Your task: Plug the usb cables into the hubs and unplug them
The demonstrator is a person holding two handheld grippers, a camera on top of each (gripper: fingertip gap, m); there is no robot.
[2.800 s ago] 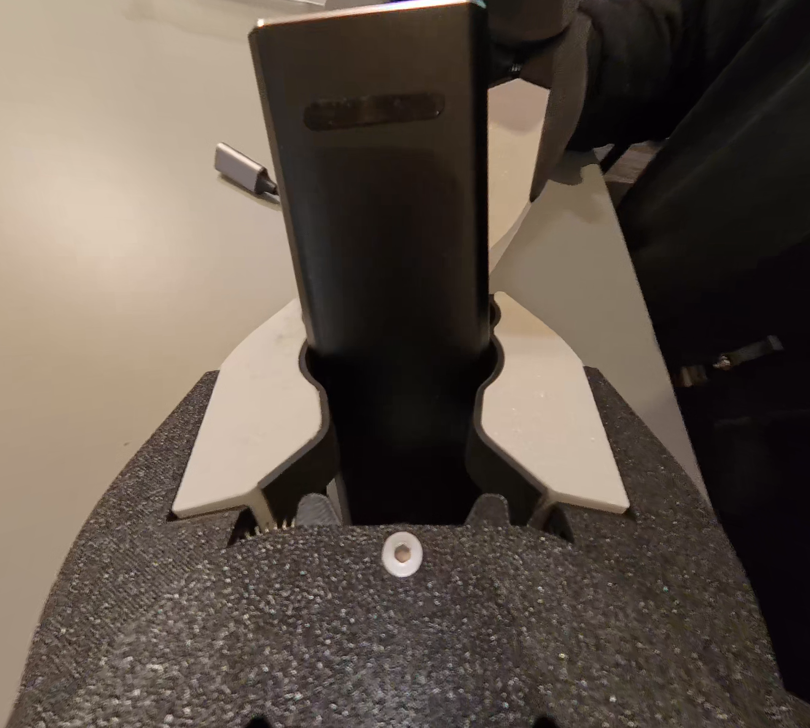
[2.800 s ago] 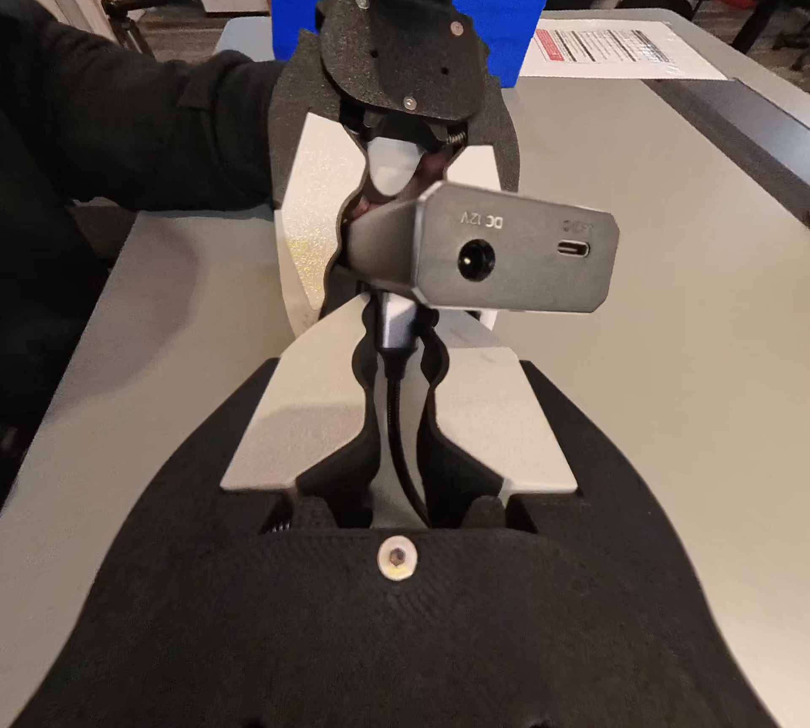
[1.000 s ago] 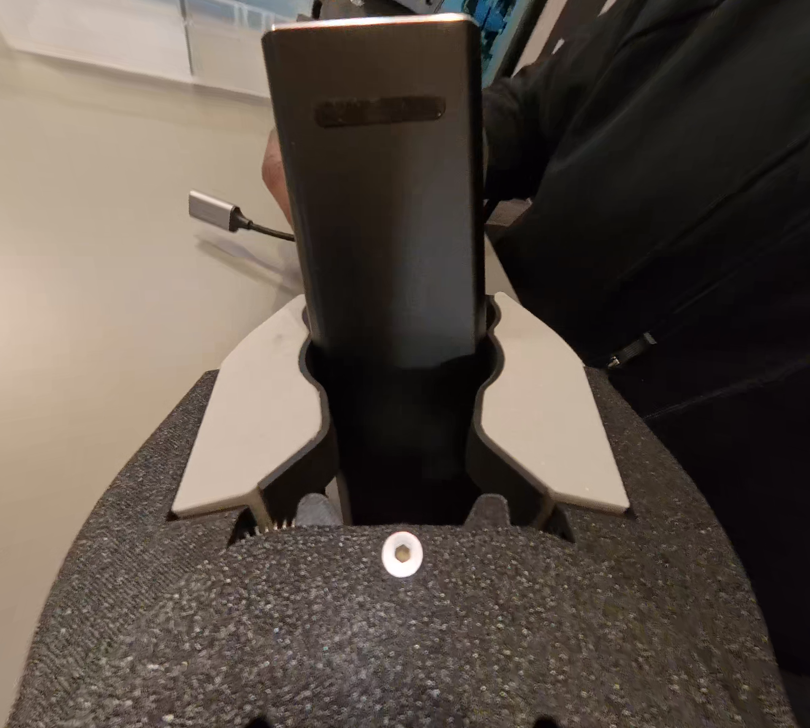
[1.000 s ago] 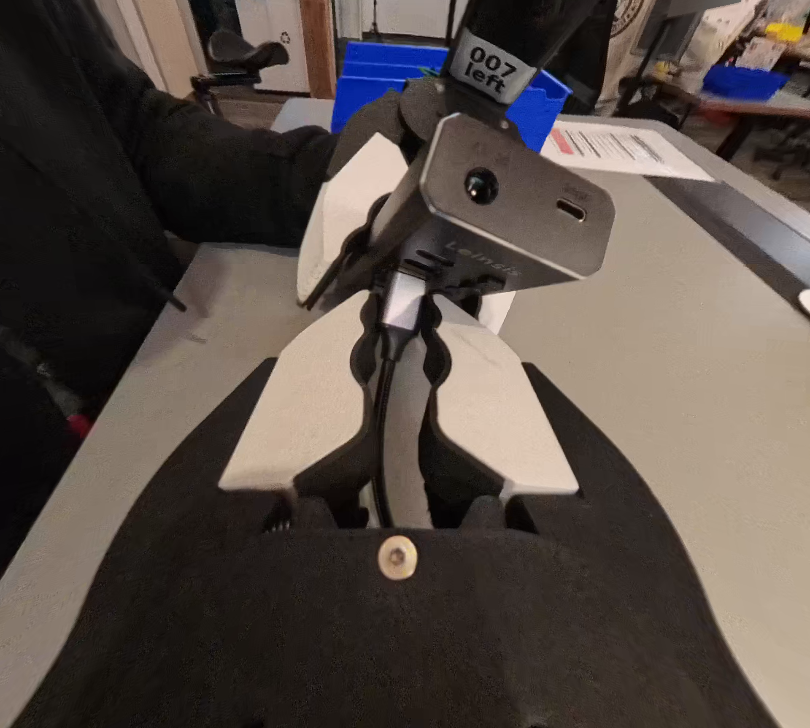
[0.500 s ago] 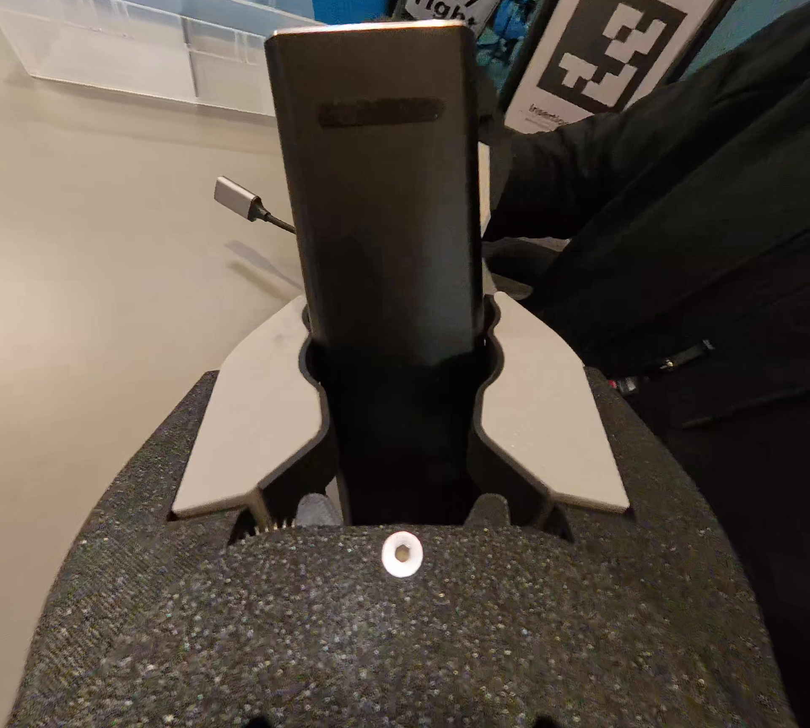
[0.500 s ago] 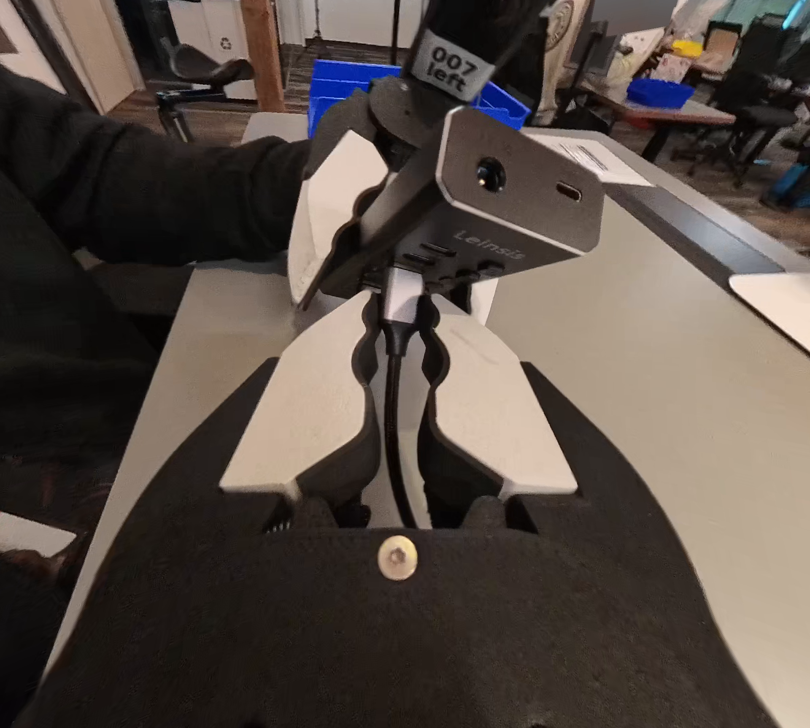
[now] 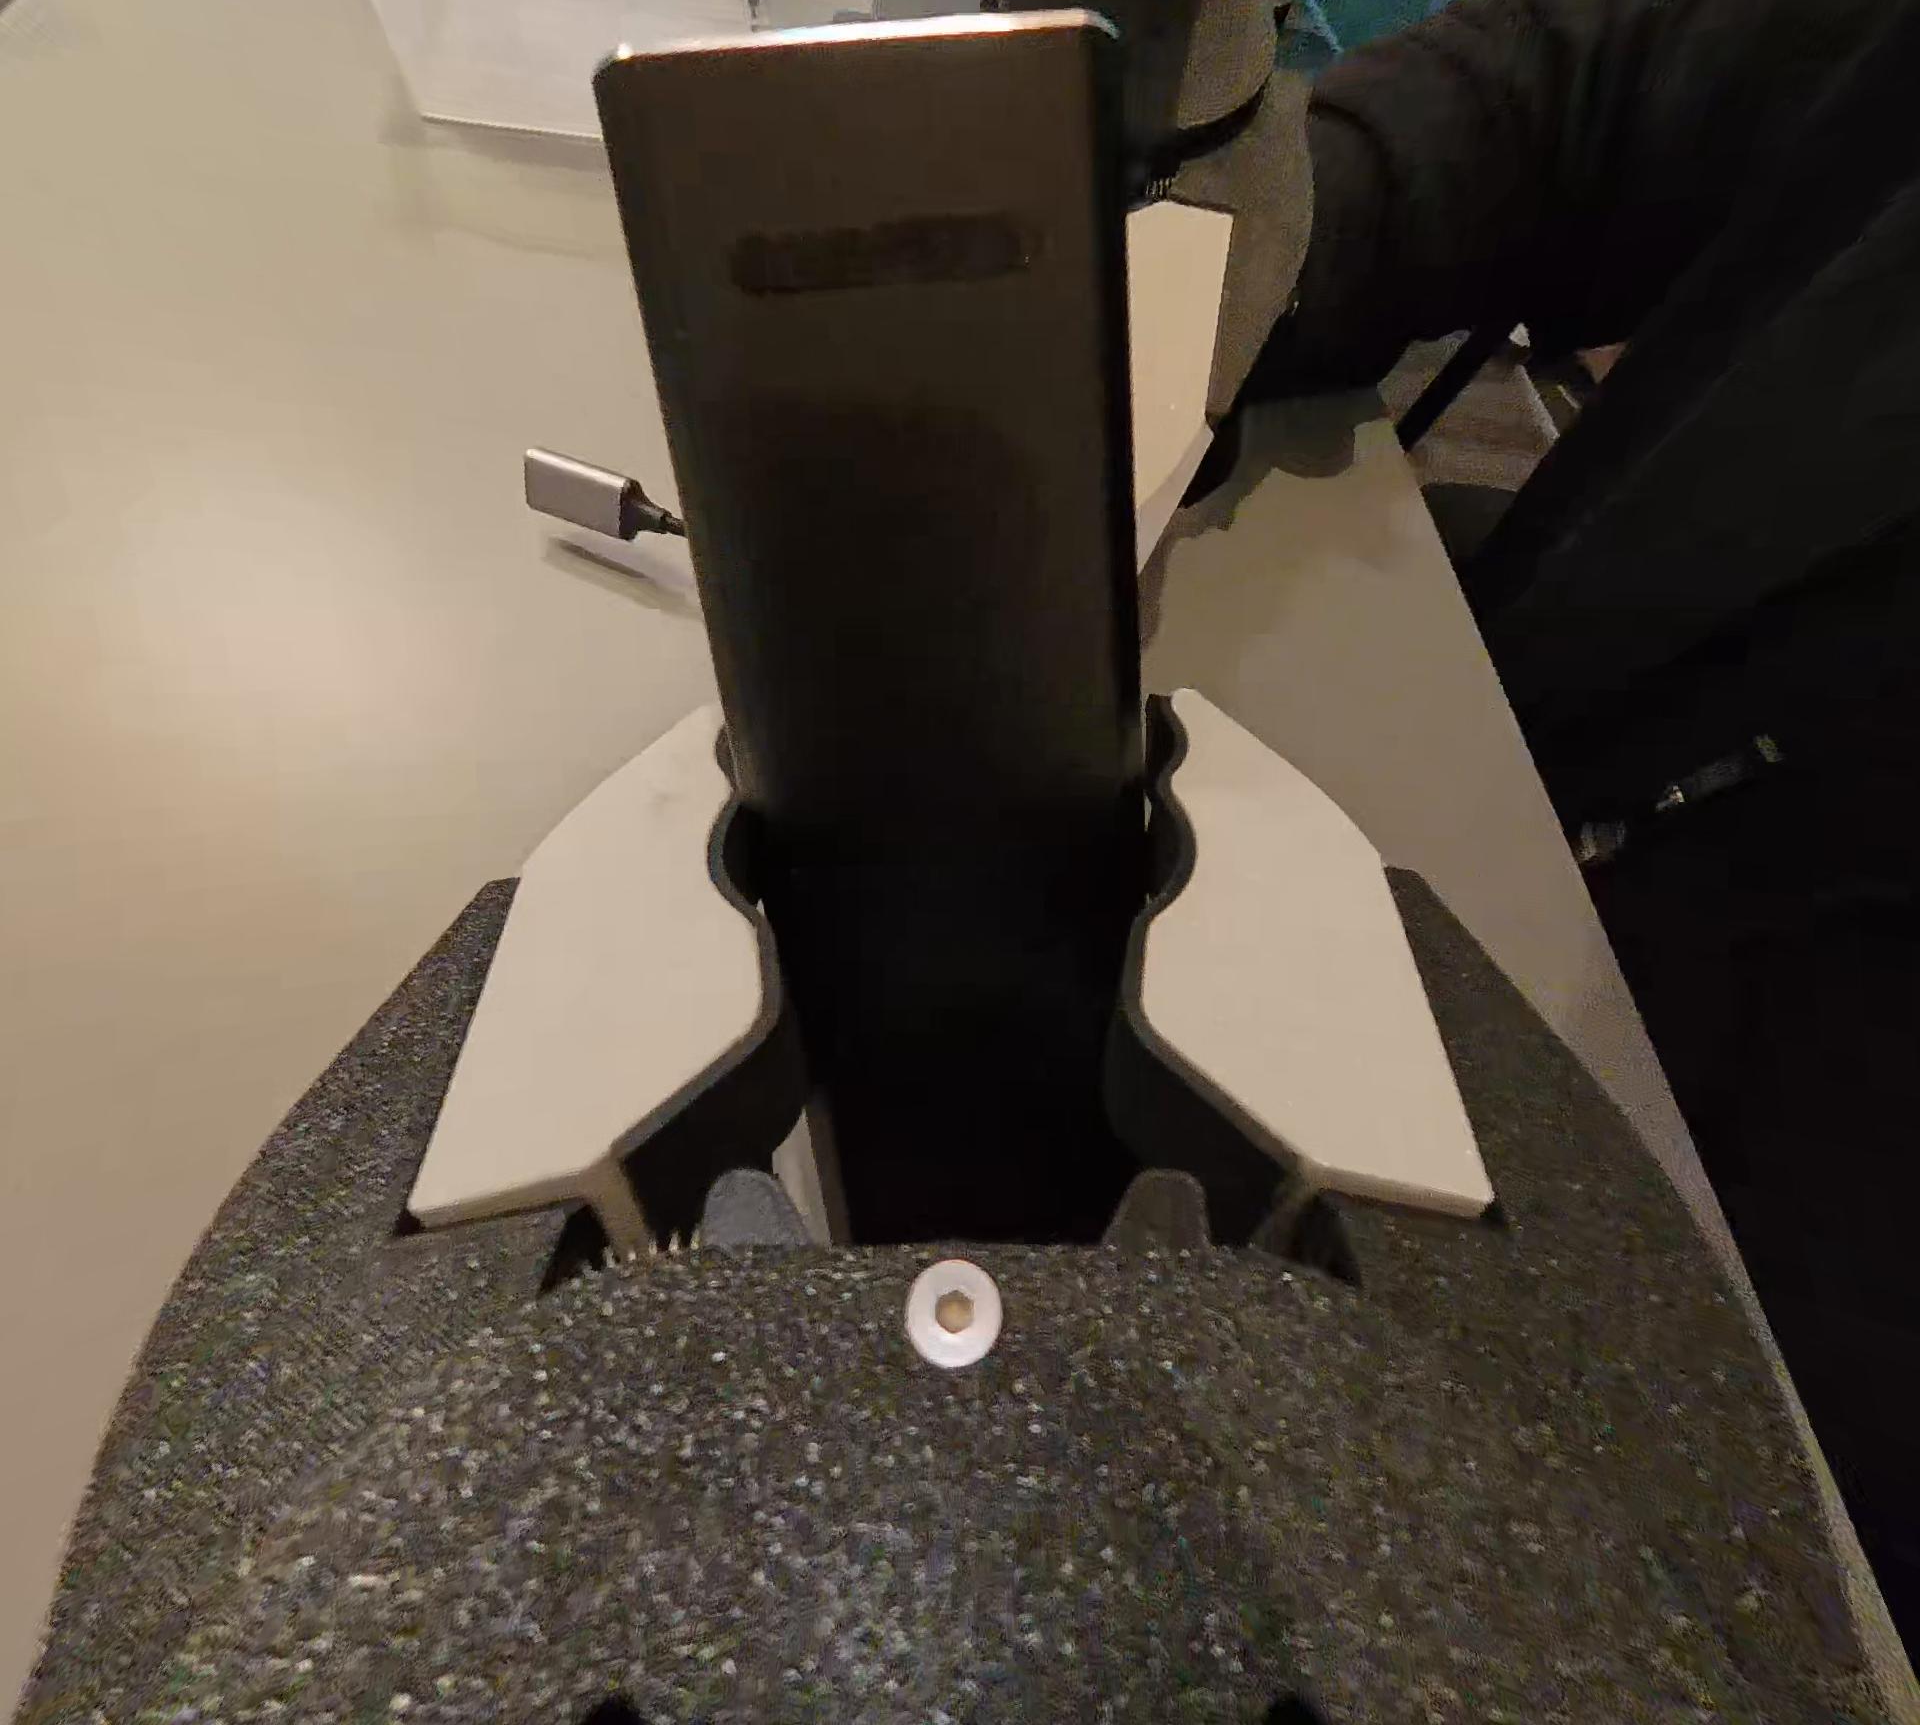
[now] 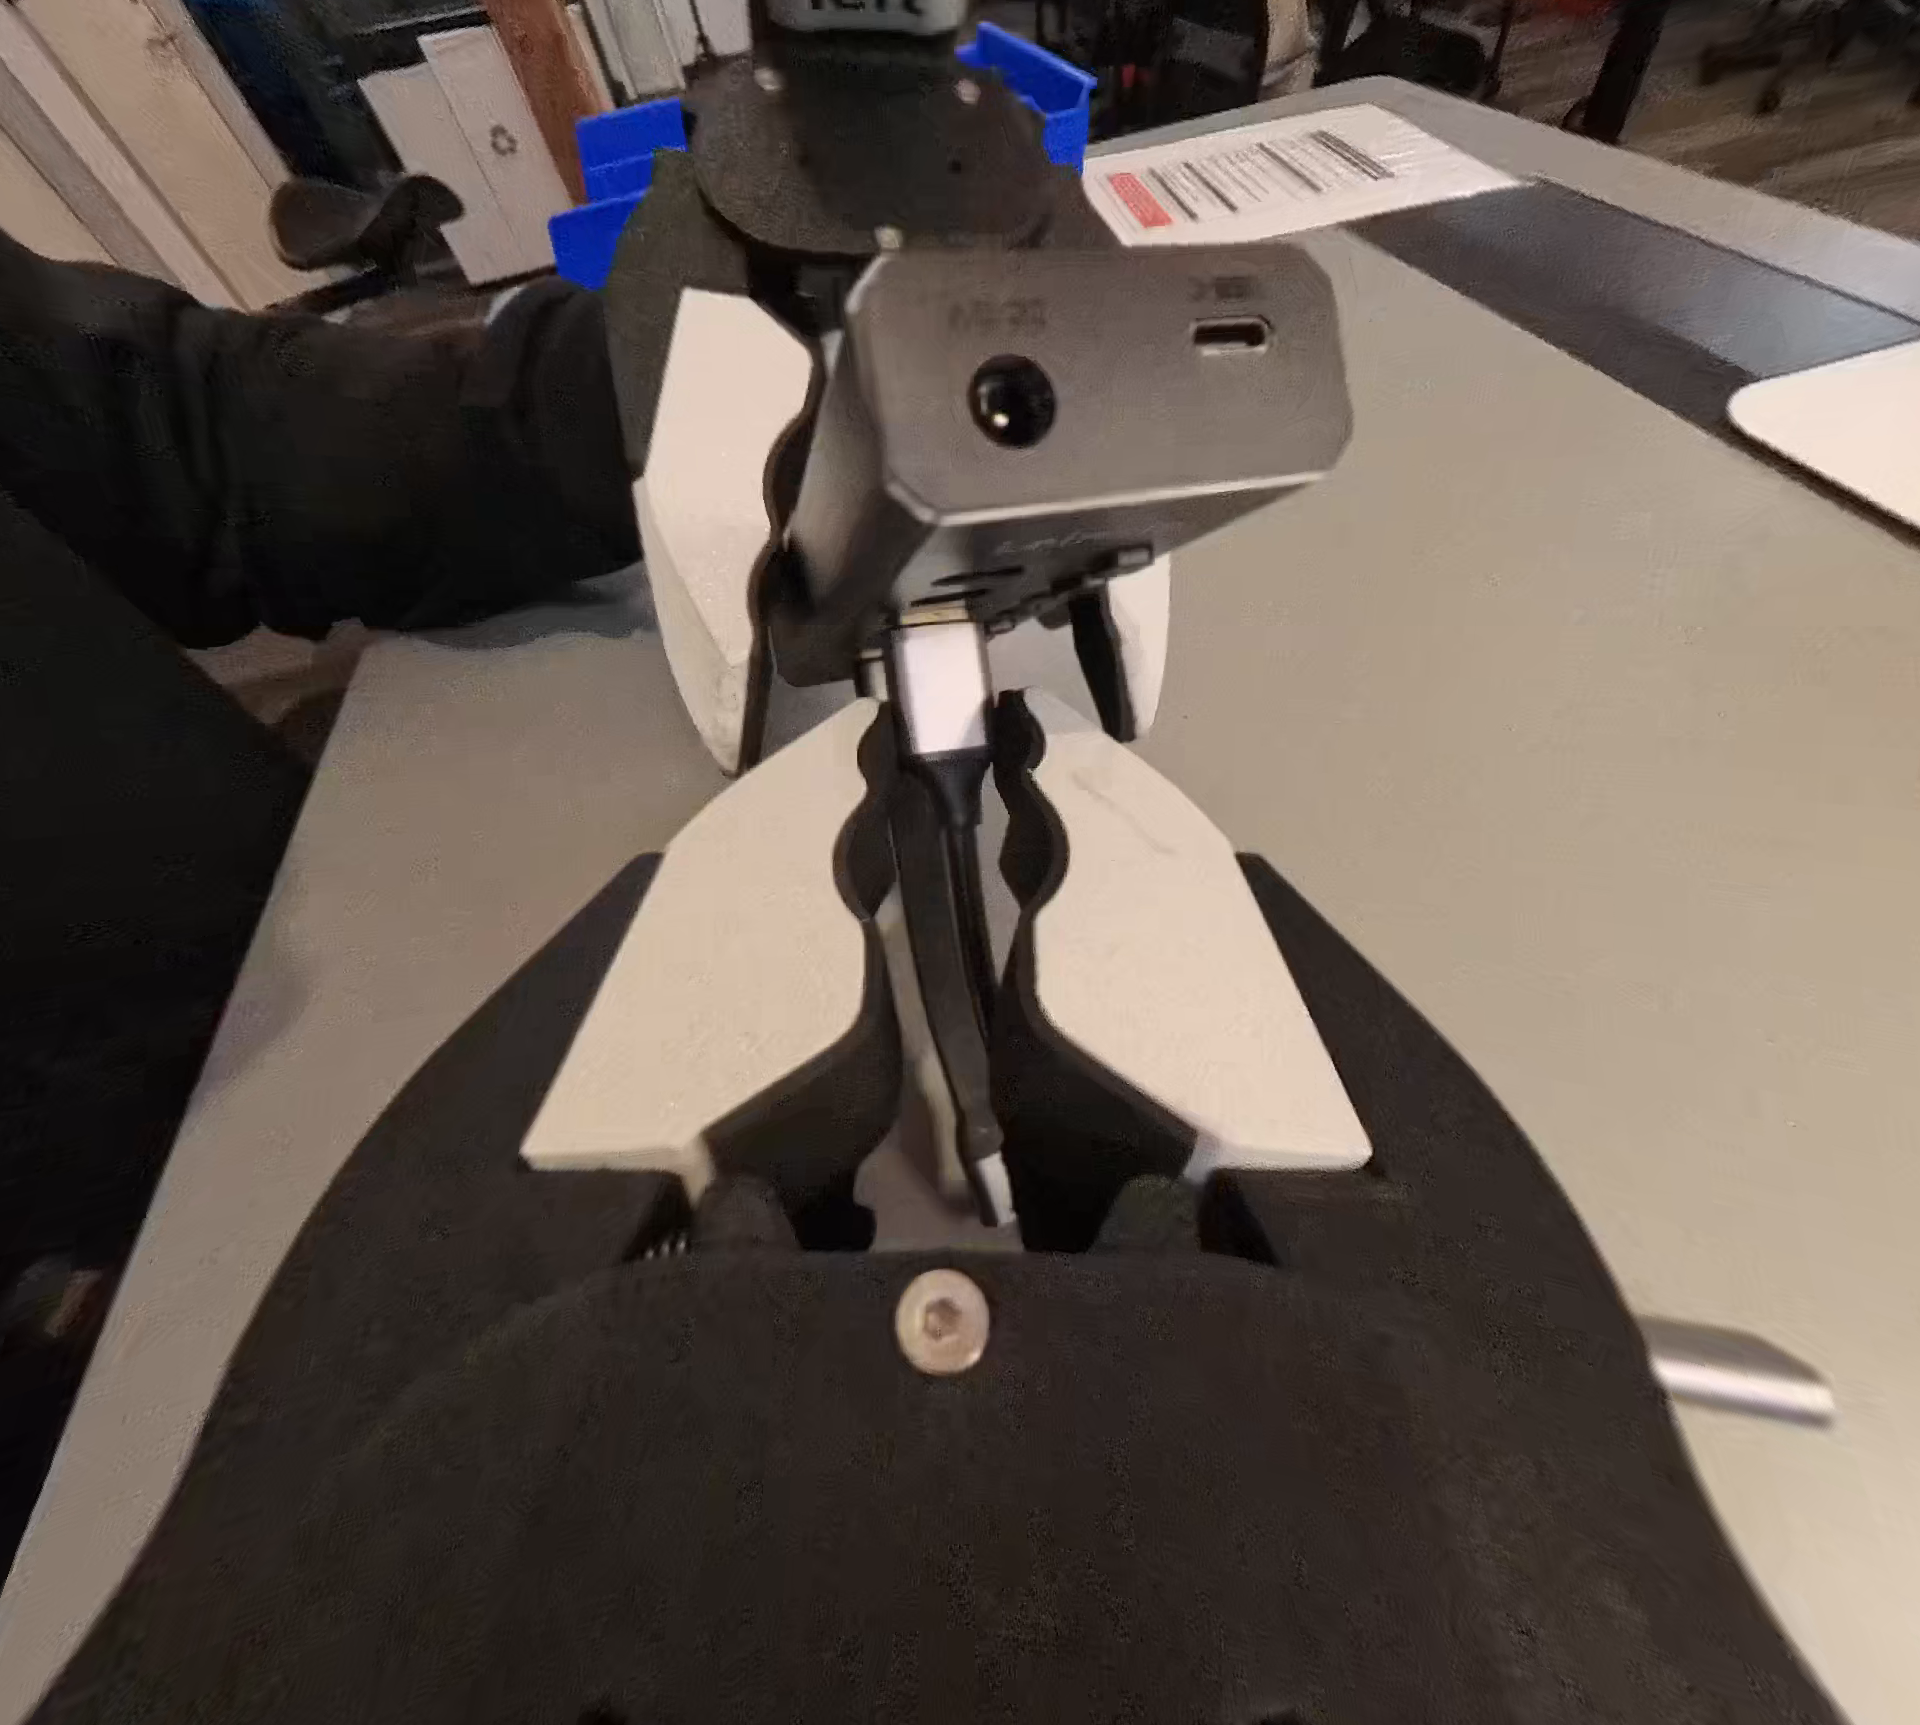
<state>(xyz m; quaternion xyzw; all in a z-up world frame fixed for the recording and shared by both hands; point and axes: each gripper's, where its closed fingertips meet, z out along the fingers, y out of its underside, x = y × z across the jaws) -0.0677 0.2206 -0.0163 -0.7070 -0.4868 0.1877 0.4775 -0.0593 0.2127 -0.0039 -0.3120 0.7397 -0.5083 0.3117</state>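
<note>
My left gripper [image 7: 940, 802] jaws clamp the dark grey metal slab-shaped hub [image 7: 883, 387] above the pale grey counter [image 7: 260, 532]. My right gripper [image 8: 940, 730] jaws pinch the silver USB plug [image 8: 938, 688], seated against the hub's underside port.

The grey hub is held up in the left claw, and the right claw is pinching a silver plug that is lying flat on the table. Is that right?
Not quite. The grey hub is indeed held in the left claw, but the silver plug pinched by the right claw is not lying on the table. The right wrist view shows it up in the air, at a port on the hub's underside.
</note>
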